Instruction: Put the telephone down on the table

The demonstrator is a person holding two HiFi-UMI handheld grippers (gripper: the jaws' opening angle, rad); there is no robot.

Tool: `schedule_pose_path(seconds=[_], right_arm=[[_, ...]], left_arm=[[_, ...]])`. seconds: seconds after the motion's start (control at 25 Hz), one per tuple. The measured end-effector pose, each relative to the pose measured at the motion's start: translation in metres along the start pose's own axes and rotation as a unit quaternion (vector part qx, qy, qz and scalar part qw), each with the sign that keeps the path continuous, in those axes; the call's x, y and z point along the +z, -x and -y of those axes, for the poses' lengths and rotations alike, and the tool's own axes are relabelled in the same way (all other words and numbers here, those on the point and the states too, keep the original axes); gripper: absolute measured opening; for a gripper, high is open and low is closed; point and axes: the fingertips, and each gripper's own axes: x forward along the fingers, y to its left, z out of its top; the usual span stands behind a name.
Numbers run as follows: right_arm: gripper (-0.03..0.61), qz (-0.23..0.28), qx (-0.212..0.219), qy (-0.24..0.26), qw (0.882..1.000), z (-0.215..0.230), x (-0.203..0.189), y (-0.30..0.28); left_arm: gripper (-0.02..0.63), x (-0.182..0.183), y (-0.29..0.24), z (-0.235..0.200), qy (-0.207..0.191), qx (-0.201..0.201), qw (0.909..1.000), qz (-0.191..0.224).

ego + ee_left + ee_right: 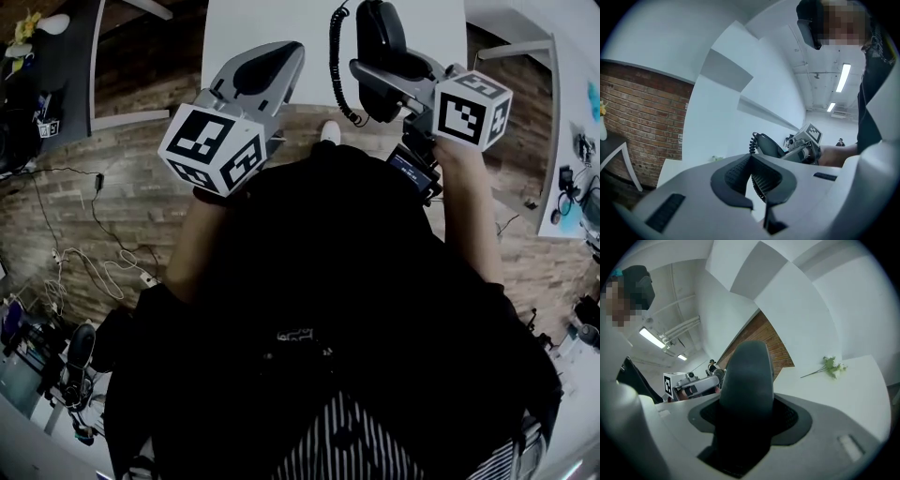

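A black telephone handset [380,47] with a coiled cord [335,66] is held over the near edge of the white table [281,23]. My right gripper [377,77] is shut on it. In the right gripper view the handset [745,376] stands up between the jaws and fills the middle. My left gripper [264,70] hovers over the table's near left part, shut with nothing in it. In the left gripper view its pads [736,178] meet, and the handset [766,145] and right gripper [802,149] show beyond them. The rest of the telephone is not in view.
A small green flower sprig [829,366] lies on the table [834,394]. Cables [94,262] trail over the brick-patterned floor at the left. Another white table [562,141] stands at the right, a dark one [56,66] at the far left.
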Motion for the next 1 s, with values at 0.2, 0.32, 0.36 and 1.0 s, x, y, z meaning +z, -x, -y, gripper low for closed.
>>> schedule_pose_path(seconds=[0.2,0.32,0.36,1.0], right_arm=[[0.275,-0.002,0.012,-0.013,1.0,0.009,-0.003,-0.002],[0.275,-0.002,0.018,-0.023,1.0,0.026,-0.002,0.005],[0.275,-0.002,0.02,-0.027,0.999,0.036,-0.001,0.009],[0.275,0.011,0.002,-0.055,0.998,0.09,0.009,0.025]], left_arm=[[0.006,-0.002,-0.003,-0.002,-0.007,0.014,0.9997,-0.018],[0.006,-0.003,-0.018,0.0,-0.006,0.018,0.9994,-0.028],[0.006,-0.002,-0.028,0.002,-0.006,0.019,0.9993,-0.031],[0.006,-0.004,-0.082,0.003,-0.007,-0.012,0.9974,-0.071]])
